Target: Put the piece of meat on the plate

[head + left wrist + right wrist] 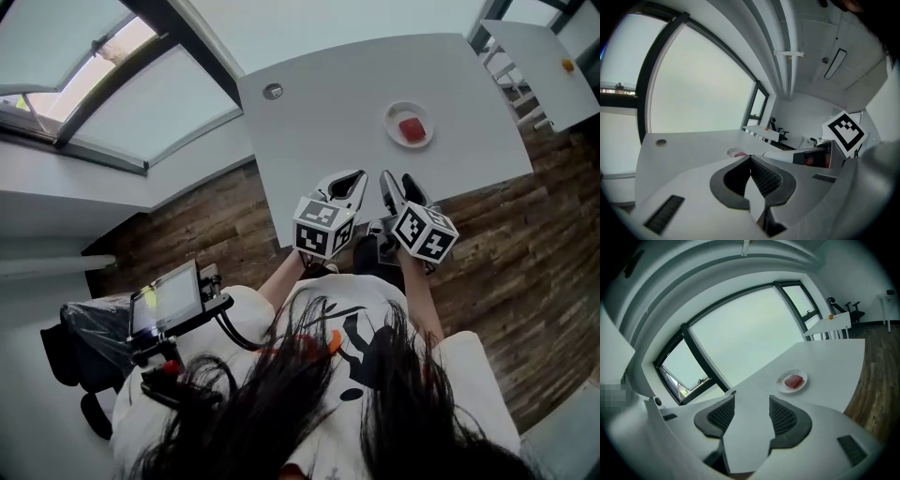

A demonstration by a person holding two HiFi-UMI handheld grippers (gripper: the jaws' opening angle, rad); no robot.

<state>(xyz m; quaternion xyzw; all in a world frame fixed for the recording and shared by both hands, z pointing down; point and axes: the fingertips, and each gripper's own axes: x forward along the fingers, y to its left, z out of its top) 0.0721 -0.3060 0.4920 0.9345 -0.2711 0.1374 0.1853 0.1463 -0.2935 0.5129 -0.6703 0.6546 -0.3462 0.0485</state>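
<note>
A red piece of meat (412, 129) lies on a small white plate (392, 114) at the far right part of the white table (328, 112). In the right gripper view the meat (793, 380) rests on the plate (780, 379) ahead and to the right of the jaws. The left gripper view shows only the plate's edge (733, 152) with a sliver of meat (740, 154) beyond the jaws. My left gripper (361, 175) hangs over the table's near edge, shut on nothing (750, 158). Beside it my right gripper (397, 178) stands open and empty (751, 399).
A round metal grommet (273, 91) sits in the table at the far left. A second white table (548, 66) with a small orange object (567, 65) stands at the back right. Wooden floor surrounds the table. A screen device (169, 300) is at the person's left.
</note>
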